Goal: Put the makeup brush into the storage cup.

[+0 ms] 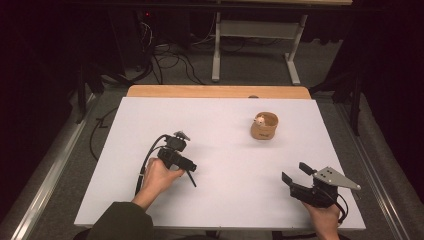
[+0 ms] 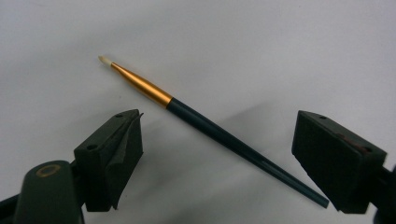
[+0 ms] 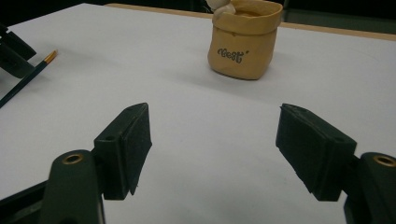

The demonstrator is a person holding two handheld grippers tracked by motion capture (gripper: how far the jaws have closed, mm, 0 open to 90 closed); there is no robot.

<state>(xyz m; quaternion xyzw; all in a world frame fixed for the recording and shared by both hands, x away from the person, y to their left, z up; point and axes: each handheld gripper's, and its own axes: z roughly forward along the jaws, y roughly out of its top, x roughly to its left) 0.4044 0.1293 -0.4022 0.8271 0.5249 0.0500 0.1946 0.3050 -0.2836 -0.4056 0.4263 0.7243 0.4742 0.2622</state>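
A thin paintbrush [image 2: 215, 130] with a dark teal handle, gold ferrule and pale tip lies flat on the white table [image 1: 220, 150]. My left gripper [image 2: 217, 116] hovers over it, open, one jaw on each side of the handle and not touching it. In the high view the left gripper [image 1: 187, 167] sits at centre left, with the paintbrush [image 1: 191, 178] poking out beneath it. My right gripper [image 1: 294, 171] is open near the front right with nothing between its jaws. The right gripper [image 3: 213, 109] faces a tan sack-shaped pot [image 3: 243, 42].
The tan pot [image 1: 264, 126] stands right of centre toward the back, with a small white object at its rim. A wooden strip [image 1: 217, 91] borders the table's far edge. Cables and a desk frame [image 1: 255, 45] lie on the floor beyond. The paintbrush [image 3: 28, 77] lies at far left in the right gripper view.
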